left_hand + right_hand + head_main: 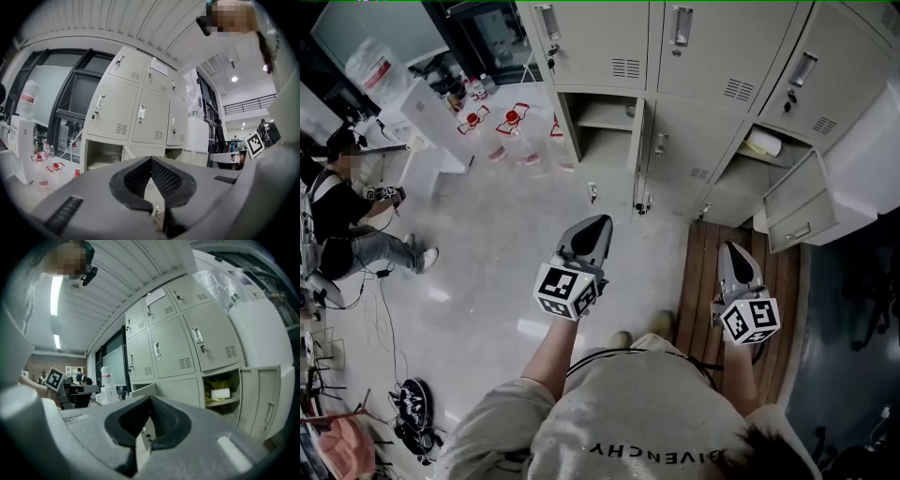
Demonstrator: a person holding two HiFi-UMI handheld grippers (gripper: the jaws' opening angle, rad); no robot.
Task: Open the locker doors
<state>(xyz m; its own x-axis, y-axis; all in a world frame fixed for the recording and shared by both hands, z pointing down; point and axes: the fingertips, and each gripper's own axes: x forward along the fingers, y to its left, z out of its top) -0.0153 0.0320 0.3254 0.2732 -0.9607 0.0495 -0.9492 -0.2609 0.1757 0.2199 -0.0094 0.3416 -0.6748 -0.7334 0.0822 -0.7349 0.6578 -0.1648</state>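
A grey locker bank (712, 42) fills the top of the head view. Its upper doors are closed. The bottom-left compartment (602, 131) stands open, its door (639, 159) edge-on beside it. The bottom-middle door (680, 141) is closed. The bottom-right compartment (759, 159) is open with a paper roll (764, 143) inside, and its door (797, 211) is swung out to the right. My left gripper (602, 222) hangs shut and empty in front of the lockers, well short of them. My right gripper (733, 247) is also shut and empty, over the wooden boards. The left gripper (151, 160) and right gripper (150, 398) show their tips together.
A person (337, 216) sits on the floor at the far left. Bottles (511, 122) stand on the floor near the left lockers. A wooden platform (708, 272) lies under the right gripper. A white box (872, 159) stands at the right. Cables (412, 412) lie at the bottom left.
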